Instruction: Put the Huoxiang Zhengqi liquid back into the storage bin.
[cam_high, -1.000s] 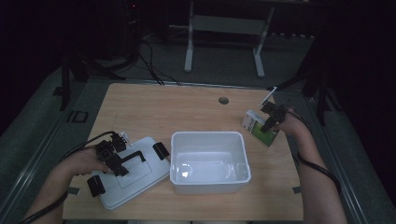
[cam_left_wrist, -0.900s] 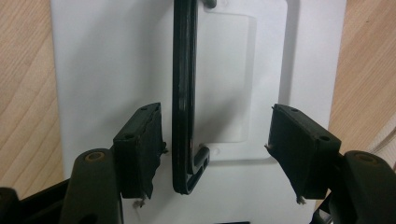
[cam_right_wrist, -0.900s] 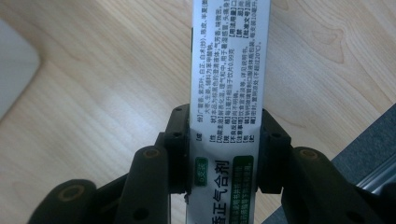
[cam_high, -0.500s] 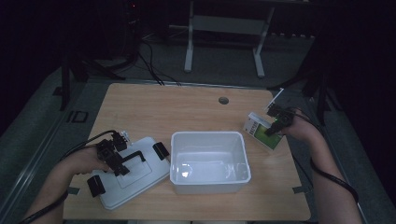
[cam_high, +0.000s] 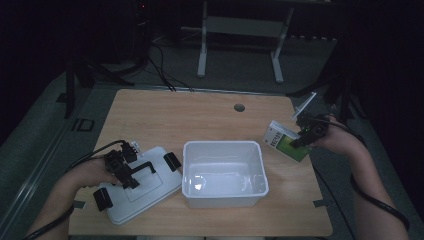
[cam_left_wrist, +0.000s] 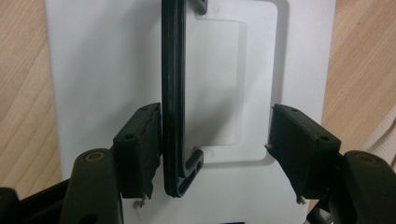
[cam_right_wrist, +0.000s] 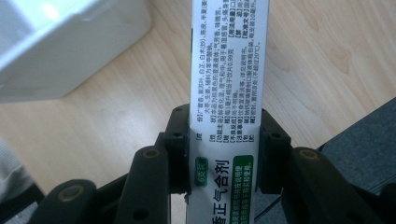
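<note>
right gripper (cam_right_wrist: 224, 154): jaws closed flat against the two broad faces of a white and green box (cam_right_wrist: 229, 93), which stood up between the fingers (cam_right_wrist: 177, 149) with its printed side panel facing the camera and its far end reaching well beyond the fingertips. in the high view the same gripper (cam_high: 305, 134) held the box (cam_high: 286, 142) at the table's right edge, just beside the right wall of the white bin (cam_high: 225, 172) and apart from it. left gripper (cam_left_wrist: 215, 140): jaws wide apart over a white lid (cam_left_wrist: 93, 70) lying flat on the table (cam_high: 165, 115). the lid's black handle (cam_left_wrist: 173, 93) ran lengthwise between the fingers, touching the inner face of the left finger (cam_left_wrist: 140, 149); the right finger (cam_left_wrist: 299, 144) stood well apart from it, with bare lid between. nothing was clamped. in the high view this gripper (cam_high: 122, 167) rested on the lid (cam_high: 145, 192), which lay just left of the bin, with black clips (cam_high: 172, 161) at its ends.
</note>
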